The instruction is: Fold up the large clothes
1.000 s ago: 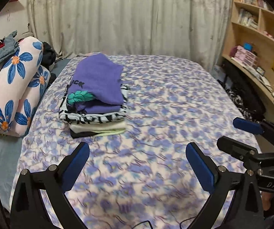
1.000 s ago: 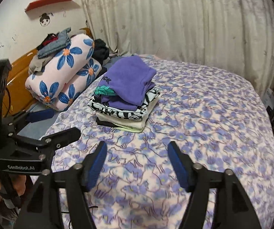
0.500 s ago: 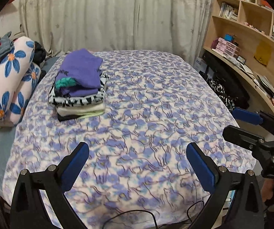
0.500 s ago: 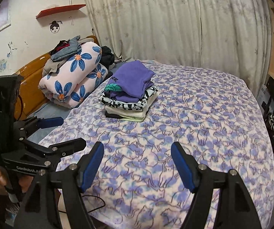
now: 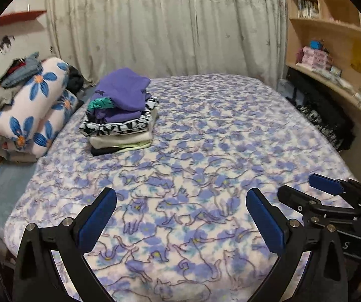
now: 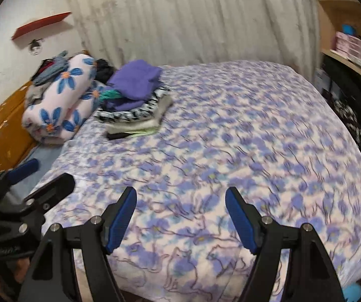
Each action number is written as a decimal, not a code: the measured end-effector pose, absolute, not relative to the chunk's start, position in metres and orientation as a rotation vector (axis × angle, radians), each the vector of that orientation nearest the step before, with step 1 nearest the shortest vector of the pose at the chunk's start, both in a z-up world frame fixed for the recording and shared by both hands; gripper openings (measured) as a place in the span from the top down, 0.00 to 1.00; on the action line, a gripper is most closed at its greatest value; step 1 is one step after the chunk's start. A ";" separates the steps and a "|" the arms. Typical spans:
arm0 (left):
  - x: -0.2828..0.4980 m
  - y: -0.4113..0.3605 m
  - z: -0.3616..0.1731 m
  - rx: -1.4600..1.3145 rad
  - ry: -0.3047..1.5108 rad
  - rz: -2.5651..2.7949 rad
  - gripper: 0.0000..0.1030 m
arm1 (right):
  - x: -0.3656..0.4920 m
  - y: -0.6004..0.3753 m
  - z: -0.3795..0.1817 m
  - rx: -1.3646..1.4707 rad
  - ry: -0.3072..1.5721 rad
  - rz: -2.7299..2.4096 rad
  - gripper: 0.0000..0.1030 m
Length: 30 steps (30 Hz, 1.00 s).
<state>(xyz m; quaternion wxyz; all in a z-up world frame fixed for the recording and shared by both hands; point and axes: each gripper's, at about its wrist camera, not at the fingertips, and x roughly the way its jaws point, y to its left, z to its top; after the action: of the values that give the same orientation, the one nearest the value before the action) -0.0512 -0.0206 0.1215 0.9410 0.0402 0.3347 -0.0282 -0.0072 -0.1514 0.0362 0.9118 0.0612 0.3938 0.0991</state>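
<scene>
A stack of folded clothes (image 5: 122,115) with a purple garment on top lies at the far left of the bed (image 5: 205,138). The right wrist view shows the same stack (image 6: 135,105) on the bed (image 6: 243,138). My left gripper (image 5: 181,198) hovers open over the near part of the cat-print cover with nothing between its blue pads. My right gripper (image 6: 180,196) is also open and empty, close beside it. Each gripper shows in the other's view: the right gripper (image 5: 306,191) at the right edge, the left gripper (image 6: 42,176) at the lower left.
A rolled floral blanket (image 5: 29,110) with loose clothes on top lies left of the stack, against a wooden headboard (image 6: 6,130). A curtain (image 5: 167,25) hangs behind the bed. Bookshelves (image 5: 331,50) and dark bags (image 5: 326,115) line the right side.
Both grippers have drawn back from the stack toward the near edge of the bed and sunk lower. The jaws of both have stayed open and empty.
</scene>
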 end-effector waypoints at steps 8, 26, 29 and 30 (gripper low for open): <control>-0.041 -0.031 0.081 0.076 0.729 0.002 0.01 | -0.012 -0.162 -0.002 0.177 0.834 0.099 0.28; -0.024 -0.006 0.017 0.005 0.863 0.046 0.01 | -0.015 -0.141 -0.031 0.150 0.855 0.064 0.21; -0.024 -0.003 0.013 -0.004 0.875 0.046 0.01 | -0.016 -0.139 -0.033 0.150 0.860 0.060 0.21; -0.023 -0.002 0.012 -0.011 0.880 0.042 0.01 | -0.016 -0.139 -0.033 0.151 0.860 0.060 0.21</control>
<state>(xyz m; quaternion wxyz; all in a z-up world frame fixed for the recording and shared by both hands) -0.0235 -0.0021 0.0123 0.9046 -0.0053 0.4258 0.0202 -0.0159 -0.1387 -0.0327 0.9058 0.0732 0.4164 0.0291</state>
